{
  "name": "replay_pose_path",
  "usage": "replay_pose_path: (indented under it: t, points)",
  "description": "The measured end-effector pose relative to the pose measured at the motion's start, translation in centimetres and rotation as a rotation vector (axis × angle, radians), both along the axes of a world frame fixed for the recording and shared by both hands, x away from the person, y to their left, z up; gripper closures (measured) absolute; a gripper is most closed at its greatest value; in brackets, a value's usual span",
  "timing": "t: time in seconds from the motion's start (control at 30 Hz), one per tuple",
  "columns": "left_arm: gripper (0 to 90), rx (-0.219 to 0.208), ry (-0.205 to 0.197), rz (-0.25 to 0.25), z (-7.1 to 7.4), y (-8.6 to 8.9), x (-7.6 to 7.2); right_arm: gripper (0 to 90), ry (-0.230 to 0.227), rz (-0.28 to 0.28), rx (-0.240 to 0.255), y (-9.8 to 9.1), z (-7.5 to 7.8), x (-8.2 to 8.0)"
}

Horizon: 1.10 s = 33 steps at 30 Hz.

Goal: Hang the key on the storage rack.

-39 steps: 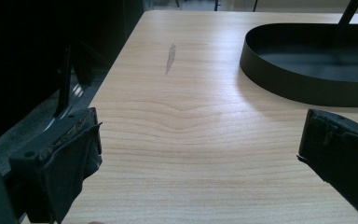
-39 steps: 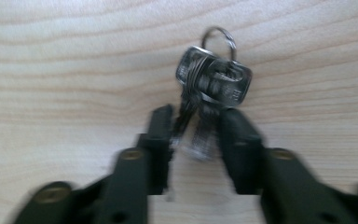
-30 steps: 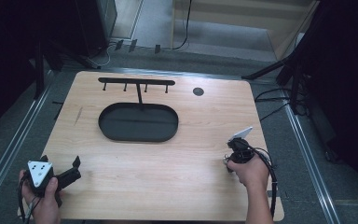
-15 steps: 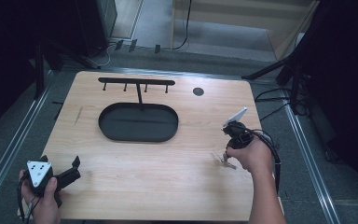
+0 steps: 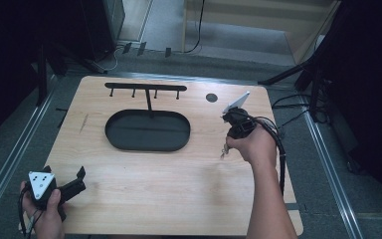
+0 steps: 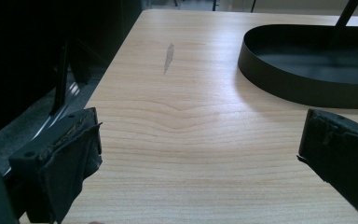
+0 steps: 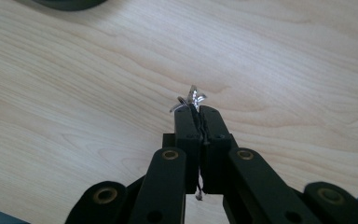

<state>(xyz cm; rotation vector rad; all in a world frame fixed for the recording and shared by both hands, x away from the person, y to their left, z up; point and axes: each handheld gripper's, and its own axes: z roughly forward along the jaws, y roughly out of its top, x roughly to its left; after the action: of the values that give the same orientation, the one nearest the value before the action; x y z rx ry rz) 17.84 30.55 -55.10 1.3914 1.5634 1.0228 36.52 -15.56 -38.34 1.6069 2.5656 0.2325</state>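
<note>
Right gripper is clamped shut on a small silvery metal ornament on a thin black cord, at mid-frame of its own view, above the wooden table. I judge the piece light, stiff, slippery and prone to swinging, so gripping where cord meets metal seems best. Left gripper rests with jaws apart at lower frame.

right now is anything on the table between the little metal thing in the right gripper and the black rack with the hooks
Nothing visible. The right gripper is shut on a small silver metal piece, and bare wooden table lies between it and the hook rack. The black oval tray sits below that line.
</note>
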Motion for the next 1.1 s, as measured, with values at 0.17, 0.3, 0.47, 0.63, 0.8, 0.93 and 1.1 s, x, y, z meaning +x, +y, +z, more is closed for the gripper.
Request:
replay_pose_path:
  t: [0.17, 0.3, 0.47, 0.63, 0.8, 0.93, 1.1]
  points:
    - [0.0, -0.005, -0.001, 0.002, 0.0, 0.0, 0.0, 88.3, 0.006, -0.021, 0.035, 1.5, 1.2, 0.8]
    - [0.0, -0.006, 0.001, -0.001, 0.0, 0.1, 0.0, 88.4, 0.011, -0.034, 0.041, 2.9, 2.0, 1.5]
    - [0.0, -0.013, -0.002, 0.0, 0.0, 0.1, 0.0, 88.3, 0.001, -0.031, 0.053, 4.5, 3.0, 2.1]
    - [0.0, -0.017, -0.004, 0.002, 0.0, 0.2, 0.0, 88.3, -0.014, -0.03, 0.066, 6.6, 4.1, 2.9]
    - [0.0, -0.021, -0.006, 0.0, 0.0, 0.2, -0.1, 88.3, -0.048, -0.027, 0.085, 8.6, 5.6, 4.0]
    - [0.0, -0.024, -0.007, 0.001, 0.0, 0.2, -0.1, 88.3, -0.066, -0.022, 0.101, 9.8, 6.4, 4.6]
    - [0.0, -0.023, -0.009, 0.0, 0.0, 0.2, -0.1, 88.3, -0.084, -0.018, 0.111, 11.0, 7.3, 5.3]
